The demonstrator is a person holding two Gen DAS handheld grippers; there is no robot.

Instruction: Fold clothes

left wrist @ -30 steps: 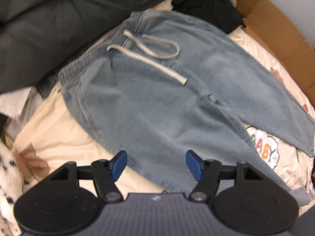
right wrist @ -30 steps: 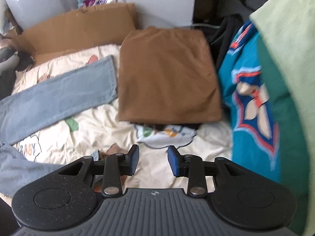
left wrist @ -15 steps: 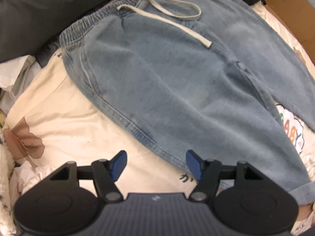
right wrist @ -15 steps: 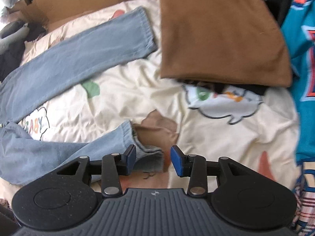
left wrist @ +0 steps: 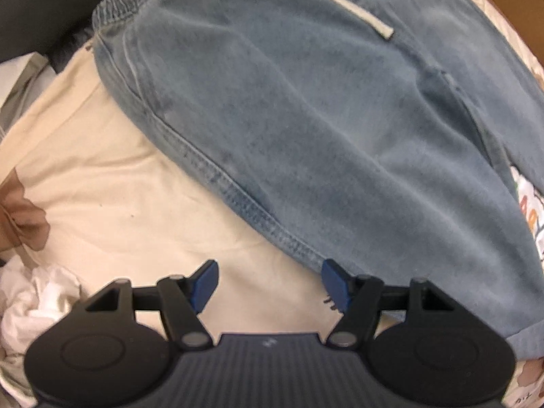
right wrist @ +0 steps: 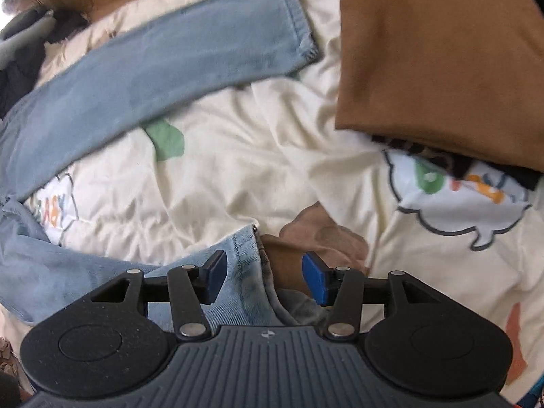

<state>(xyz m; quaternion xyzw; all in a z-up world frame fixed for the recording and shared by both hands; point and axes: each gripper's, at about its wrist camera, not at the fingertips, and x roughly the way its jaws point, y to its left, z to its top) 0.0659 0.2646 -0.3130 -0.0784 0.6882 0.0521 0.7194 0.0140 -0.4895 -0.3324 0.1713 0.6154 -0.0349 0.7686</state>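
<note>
The light blue denim trousers (left wrist: 340, 129) lie spread flat on the cream bed cover with cartoon pictures (left wrist: 112, 187). They look soft and floppy, a bit heavy. The left gripper (left wrist: 270, 280) is wide and empty, near the side seam. The right gripper (right wrist: 263, 277) has just been opening; the leg cuff (right wrist: 244, 255) sits between its jaws, not squeezed. Seam and cuff look good to grab.

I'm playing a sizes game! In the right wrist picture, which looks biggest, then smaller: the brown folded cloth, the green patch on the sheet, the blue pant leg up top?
1. Brown folded cloth and upper pant leg: alike, can't rank.
2. Green patch: smallest.
</note>
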